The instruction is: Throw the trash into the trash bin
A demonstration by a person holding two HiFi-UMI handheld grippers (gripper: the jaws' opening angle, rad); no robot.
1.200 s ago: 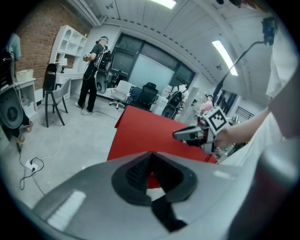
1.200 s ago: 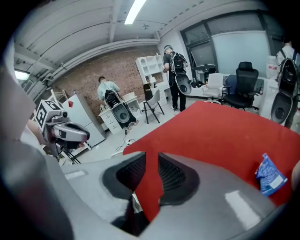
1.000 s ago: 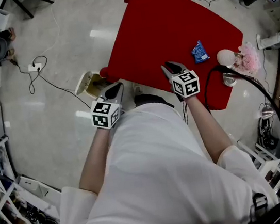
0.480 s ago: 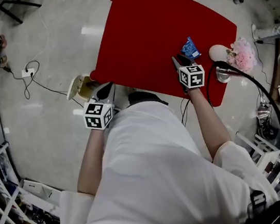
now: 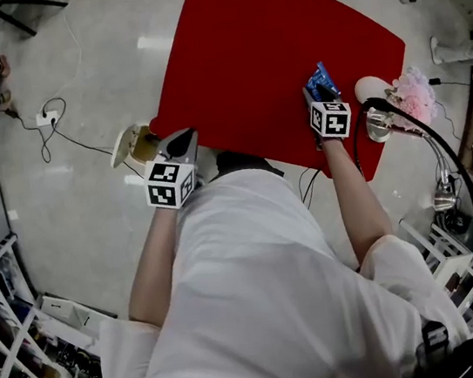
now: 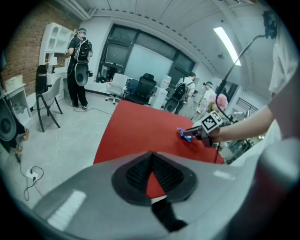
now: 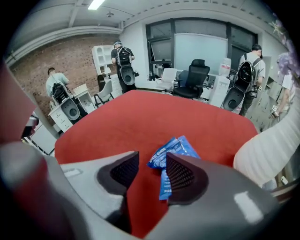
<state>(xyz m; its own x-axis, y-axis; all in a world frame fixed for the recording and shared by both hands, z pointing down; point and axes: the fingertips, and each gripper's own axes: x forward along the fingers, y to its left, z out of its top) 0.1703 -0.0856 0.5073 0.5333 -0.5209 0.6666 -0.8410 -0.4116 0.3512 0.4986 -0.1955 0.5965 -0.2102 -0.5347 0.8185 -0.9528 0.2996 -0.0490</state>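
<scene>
Opening right gripper now at wrapper

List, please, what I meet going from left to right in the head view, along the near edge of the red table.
Power strip → trash bin → left gripper → right gripper, whose jaws have just been opening, with the blue wrapper between them but not gripped → pink flowers.

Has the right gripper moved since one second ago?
Yes: the right gripper crossed the red table to the blue plastic wrapper; jaws just opened, wrapper partly between them.
</scene>
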